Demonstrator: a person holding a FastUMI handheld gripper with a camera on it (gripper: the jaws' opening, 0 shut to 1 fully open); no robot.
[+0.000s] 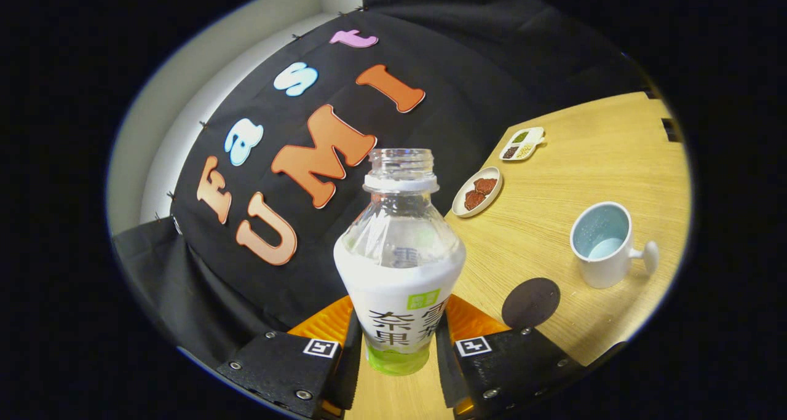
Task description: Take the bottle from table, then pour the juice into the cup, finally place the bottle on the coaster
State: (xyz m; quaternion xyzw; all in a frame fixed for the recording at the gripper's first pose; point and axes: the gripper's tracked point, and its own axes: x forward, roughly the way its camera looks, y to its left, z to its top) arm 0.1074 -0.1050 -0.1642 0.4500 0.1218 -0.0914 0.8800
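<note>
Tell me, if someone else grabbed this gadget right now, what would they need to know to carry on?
Gripper: shut on the plastic bottle, both fingers pressing its labelled lower body. The view is tilted, so the bottle seems lifted or leaning.
Bottle: cap off, with a little green juice at the bottom.
Mug: beyond the fingers on the wooden table, handle facing away from the bottle; whether it holds juice is unclear.
Coaster: dark round disc, bare, just ahead of one finger, between gripper and mug.
Done: bottle taken.
Left: pouring cannot be confirmed; then stand the bottle on the coaster.
</note>
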